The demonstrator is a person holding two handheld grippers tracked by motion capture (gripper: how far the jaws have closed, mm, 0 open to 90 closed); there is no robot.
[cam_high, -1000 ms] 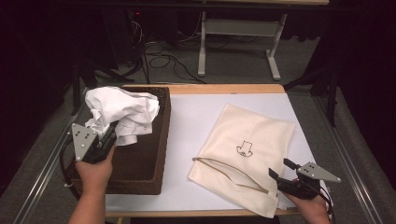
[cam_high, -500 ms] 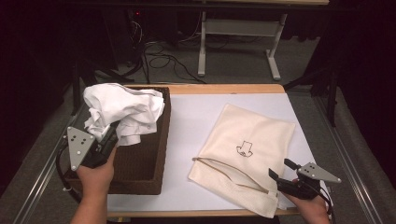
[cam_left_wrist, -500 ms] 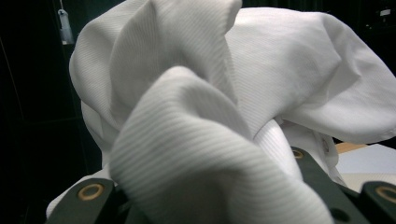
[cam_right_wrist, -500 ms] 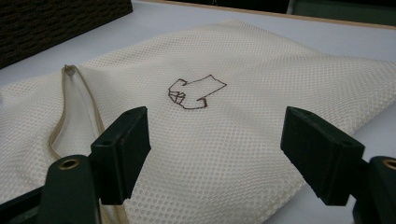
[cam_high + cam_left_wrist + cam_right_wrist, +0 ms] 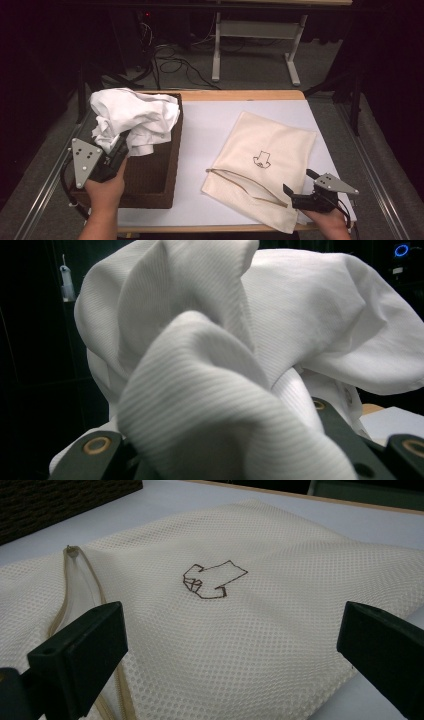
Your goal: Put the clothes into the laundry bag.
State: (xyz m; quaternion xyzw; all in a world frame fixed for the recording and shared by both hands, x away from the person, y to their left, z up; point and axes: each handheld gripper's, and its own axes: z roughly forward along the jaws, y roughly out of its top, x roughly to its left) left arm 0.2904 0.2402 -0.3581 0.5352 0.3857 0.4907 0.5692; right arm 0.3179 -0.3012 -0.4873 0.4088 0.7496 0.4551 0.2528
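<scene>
High view: I hold the white cloth [image 5: 132, 117] bunched in my left gripper [image 5: 119, 150], jaws pinched on a fold, lifted above the wicker basket [image 5: 150, 180] at nine o'clock to carry it clear. At five o'clock my right gripper [image 5: 300, 187], jaws just spread wide and empty, waits at the mesh bag's [image 5: 265, 170] zipper [image 5: 240, 182], apparently to open it for the cloth.

White cloth [image 5: 240, 365] bunched before the left gripper's [image 5: 119, 152] jaws hides their tips and the basket [image 5: 155, 175] floor. The mesh bag's [image 5: 250, 630] near edge is cut off below.
</scene>
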